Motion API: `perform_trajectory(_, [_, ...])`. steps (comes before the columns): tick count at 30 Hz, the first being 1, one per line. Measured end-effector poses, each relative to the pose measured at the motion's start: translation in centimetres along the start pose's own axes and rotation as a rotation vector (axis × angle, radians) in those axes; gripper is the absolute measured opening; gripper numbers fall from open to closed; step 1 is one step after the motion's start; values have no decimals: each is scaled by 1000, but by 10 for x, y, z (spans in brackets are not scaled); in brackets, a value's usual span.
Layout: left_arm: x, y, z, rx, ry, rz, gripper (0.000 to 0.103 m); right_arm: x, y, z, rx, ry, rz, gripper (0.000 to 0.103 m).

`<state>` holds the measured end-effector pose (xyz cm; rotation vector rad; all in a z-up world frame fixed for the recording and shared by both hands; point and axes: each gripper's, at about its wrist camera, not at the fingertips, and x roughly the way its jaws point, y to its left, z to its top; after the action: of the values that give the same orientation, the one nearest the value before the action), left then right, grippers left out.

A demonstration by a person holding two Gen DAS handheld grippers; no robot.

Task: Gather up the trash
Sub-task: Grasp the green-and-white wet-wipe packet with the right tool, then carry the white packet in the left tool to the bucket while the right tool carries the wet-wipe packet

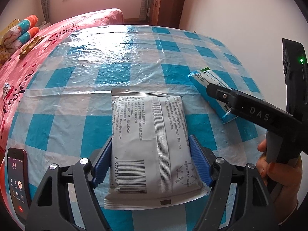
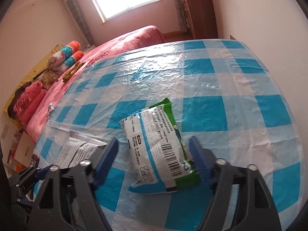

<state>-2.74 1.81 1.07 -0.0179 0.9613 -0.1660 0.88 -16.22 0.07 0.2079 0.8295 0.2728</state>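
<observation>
A silver-white wipes packet (image 1: 150, 146) with a barcode lies flat on the blue checked tablecloth (image 1: 134, 61). My left gripper (image 1: 151, 162) straddles it, its blue pads touching both sides of the packet. A green and white packet (image 2: 157, 150) lies to its right, also seen in the left wrist view (image 1: 209, 80). My right gripper (image 2: 154, 159) is open around it; the right pad touches its green edge, the left pad stands apart. The silver packet also shows in the right wrist view (image 2: 77, 150).
A phone (image 1: 18, 177) with a call screen lies at the near left table edge. A pink bed (image 1: 48, 38) with rolled quilts (image 2: 65, 59) lies left of the table. A wooden cabinet (image 2: 200, 9) stands by the far wall.
</observation>
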Motion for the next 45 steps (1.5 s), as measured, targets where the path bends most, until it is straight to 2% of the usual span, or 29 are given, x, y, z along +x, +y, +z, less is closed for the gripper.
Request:
perform_trajectory(3, [-1,3,0,-13,-2,8,75,1,2,0,-13,4,-6,57])
perform_trajectory(10, [-11,14,1,-32,-30,17,75,0,0,-1,-15,0,11,55])
perform_trajectory(18, [-21,23,-1,-28,-53,24,75,-4,7,-1,-46,-15,23,45])
perform_trajectory(27, [-34,33,-2,-29,-83,34,75,-7,11,-3,-62,-26,19,38])
perform_trajectory(36, [-43,52,-5,-53,-101,35,75,-13,14,-5,-68,-50,-2,36])
perform_trajectory(45, [-52,63,-7,-57,-126,40,75,-23,16,-14,-21,-68,13,35])
